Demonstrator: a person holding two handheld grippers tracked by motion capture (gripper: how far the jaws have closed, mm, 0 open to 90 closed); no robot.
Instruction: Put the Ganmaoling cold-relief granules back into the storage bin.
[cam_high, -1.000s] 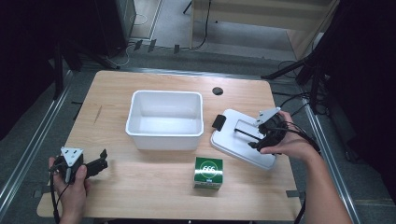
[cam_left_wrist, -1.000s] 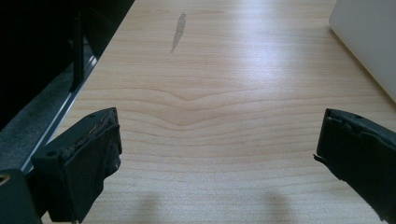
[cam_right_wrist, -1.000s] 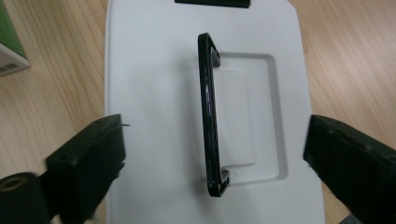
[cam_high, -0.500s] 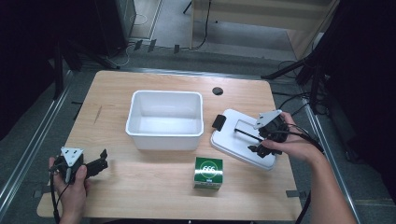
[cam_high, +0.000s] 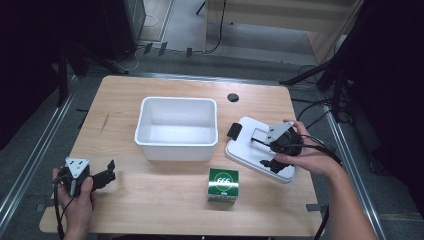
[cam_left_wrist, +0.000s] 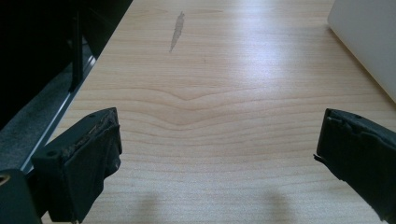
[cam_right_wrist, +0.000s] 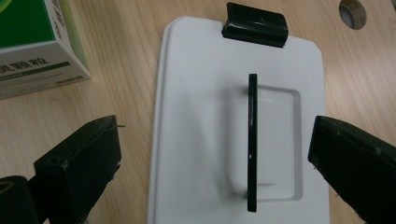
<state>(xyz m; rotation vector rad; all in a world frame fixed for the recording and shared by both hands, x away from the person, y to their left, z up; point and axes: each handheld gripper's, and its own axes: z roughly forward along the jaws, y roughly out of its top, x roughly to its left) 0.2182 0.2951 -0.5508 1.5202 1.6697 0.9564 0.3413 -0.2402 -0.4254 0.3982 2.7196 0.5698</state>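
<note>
Right gripper (cam_high: 267, 152) sits over the white lid (cam_high: 250, 147) at centre right of the high view, jaws spread wide either side of its thin black handle (cam_right_wrist: 252, 140) — nothing gripped. Lid flat on the table (cam_high: 165, 200), just right of the white bin (cam_high: 176, 127), green box (cam_high: 223, 185) below. Left gripper (cam_high: 102, 175), lower left — jaws wide apart over bare wood.

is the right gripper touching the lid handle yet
Apart. The right gripper view shows the right gripper open, its jaws wide on either side of the black handle on the white lid.
</note>
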